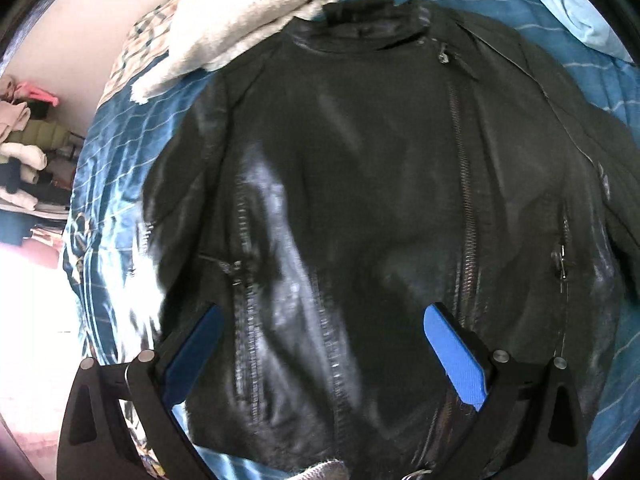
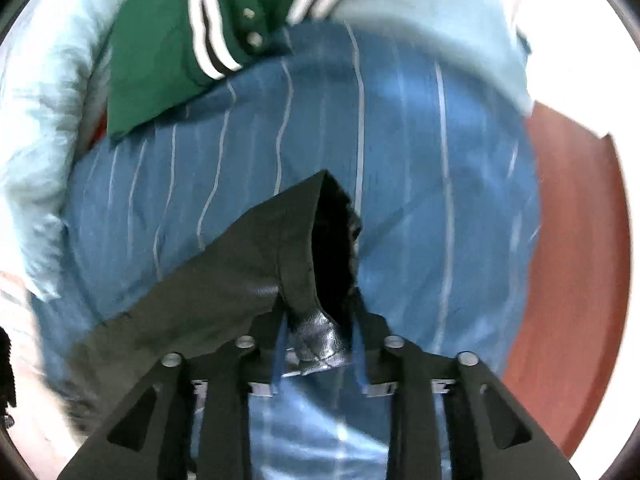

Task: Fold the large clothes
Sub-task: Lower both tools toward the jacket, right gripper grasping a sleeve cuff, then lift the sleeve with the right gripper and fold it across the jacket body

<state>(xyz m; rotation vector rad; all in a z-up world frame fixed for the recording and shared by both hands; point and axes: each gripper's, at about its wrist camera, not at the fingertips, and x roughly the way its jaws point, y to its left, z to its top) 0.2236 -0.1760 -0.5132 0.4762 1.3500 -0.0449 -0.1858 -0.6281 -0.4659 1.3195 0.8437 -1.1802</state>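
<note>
A black leather jacket (image 1: pixel 360 200) lies front-up and zipped on a blue striped bedspread (image 1: pixel 116 168), collar at the far end. My left gripper (image 1: pixel 324 320) is open, its blue pads wide apart, hovering over the jacket's lower front. In the right wrist view, my right gripper (image 2: pixel 318 344) is shut on the cuff of the jacket's sleeve (image 2: pixel 256 256), holding it lifted over the bedspread (image 2: pixel 420 160). The sleeve's dark opening faces away from the camera.
A cream fleece garment (image 1: pixel 240 20) lies beside the collar at the far left. A green varsity jacket (image 2: pixel 180 48) and a light blue sheet (image 2: pixel 40 120) lie beyond the sleeve. Red-brown floor (image 2: pixel 576 260) runs along the bed's right edge. Stacked clothes (image 1: pixel 24 152) stand on the left.
</note>
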